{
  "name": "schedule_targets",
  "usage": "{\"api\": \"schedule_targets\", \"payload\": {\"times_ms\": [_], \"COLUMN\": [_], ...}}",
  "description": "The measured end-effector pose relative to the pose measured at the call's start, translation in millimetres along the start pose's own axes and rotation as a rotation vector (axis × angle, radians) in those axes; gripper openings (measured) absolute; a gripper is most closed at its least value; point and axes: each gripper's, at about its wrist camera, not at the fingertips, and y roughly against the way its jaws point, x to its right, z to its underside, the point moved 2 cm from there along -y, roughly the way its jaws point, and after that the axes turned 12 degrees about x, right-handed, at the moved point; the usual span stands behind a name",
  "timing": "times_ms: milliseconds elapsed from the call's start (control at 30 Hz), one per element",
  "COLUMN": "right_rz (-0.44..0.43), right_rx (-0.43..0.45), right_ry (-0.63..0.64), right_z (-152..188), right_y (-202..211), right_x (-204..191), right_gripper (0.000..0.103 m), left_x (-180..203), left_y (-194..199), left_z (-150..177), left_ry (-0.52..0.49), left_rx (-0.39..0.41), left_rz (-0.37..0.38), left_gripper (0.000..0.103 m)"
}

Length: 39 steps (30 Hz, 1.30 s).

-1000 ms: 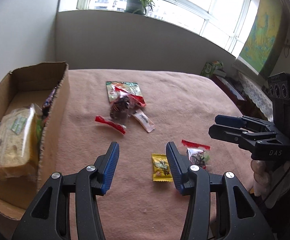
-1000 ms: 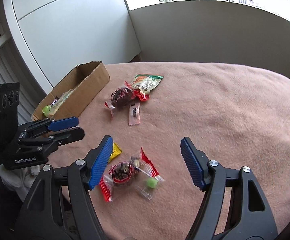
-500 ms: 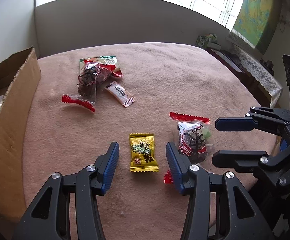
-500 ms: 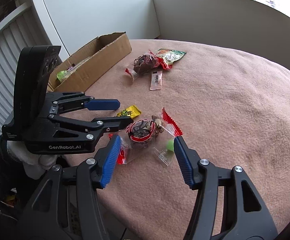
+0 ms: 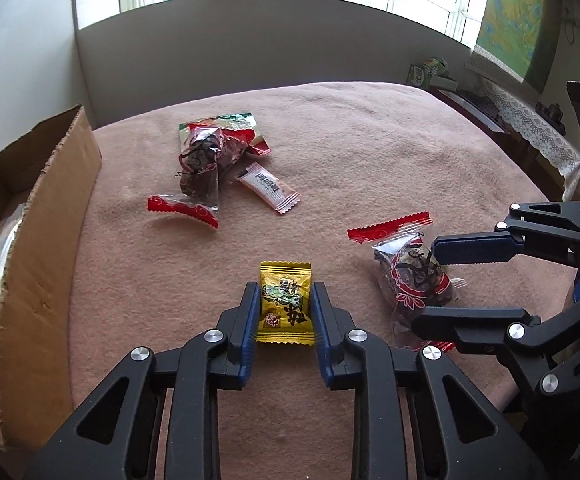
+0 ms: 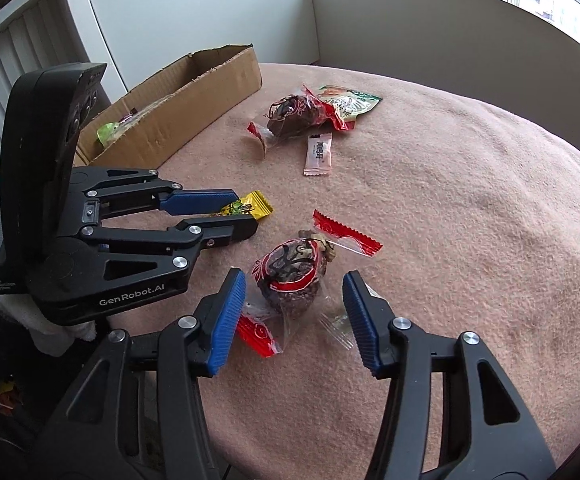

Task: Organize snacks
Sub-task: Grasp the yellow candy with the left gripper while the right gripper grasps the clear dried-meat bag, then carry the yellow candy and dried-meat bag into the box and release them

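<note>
A pink fleece blanket [image 5: 370, 152] covers the rounded table, with a white partition wall and windows behind. The blanket's far and right portions lie bare out to the curved edge.

An open brown cardboard box [image 5: 46, 240] sits at the left edge; bagged snacks show inside it, not fully legible.

The left gripper [image 5: 284, 312] has its blue-padded jaws closed in against both long sides of a small yellow foil candy packet [image 5: 286, 304], which lies flat on the blanket near the front edge.

The right gripper [image 6: 294, 316] stands partly open, its jaws straddling a clear cellophane bag with red ends holding a dark round snack [image 6: 290, 280]. Neither pad appears to touch the bag, though the contact is hard to judge. That bag rests just right of the yellow packet, apart from it.

Farther in, well apart from both grippers, a cluster lies together: a second clear red-ended bag of dark snack [image 5: 198, 164] overlapping a green-and-red printed pouch [image 5: 230, 124], with a small pink-white sachet [image 5: 268, 192] just beside them on the right. Open blanket separates this cluster from the box wall.
</note>
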Motion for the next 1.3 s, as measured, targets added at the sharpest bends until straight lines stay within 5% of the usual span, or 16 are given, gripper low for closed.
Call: {"api": "schedule_targets", "payload": {"times_ms": [567, 933, 1300], "right_rz": [-0.006, -0.012, -0.072], "right_rx": [-0.007, 0.111, 0.171], "right_ry": [-0.077, -0.143, -0.077], "right_z": [-8, -38, -107], "right_y": [-17, 12, -2], "right_x": [5, 13, -32], "right_gripper": [0.044, 0.044, 0.044], "left_x": [-9, -7, -60], "left_y": [5, 32, 82], "left_z": [-1, -26, -49], "left_ry": [0.041, 0.071, 0.158], "left_rx": [0.017, 0.121, 0.269], "left_rz": [-0.001, 0.019, -0.044], "left_gripper": [0.023, 0.023, 0.023]}}
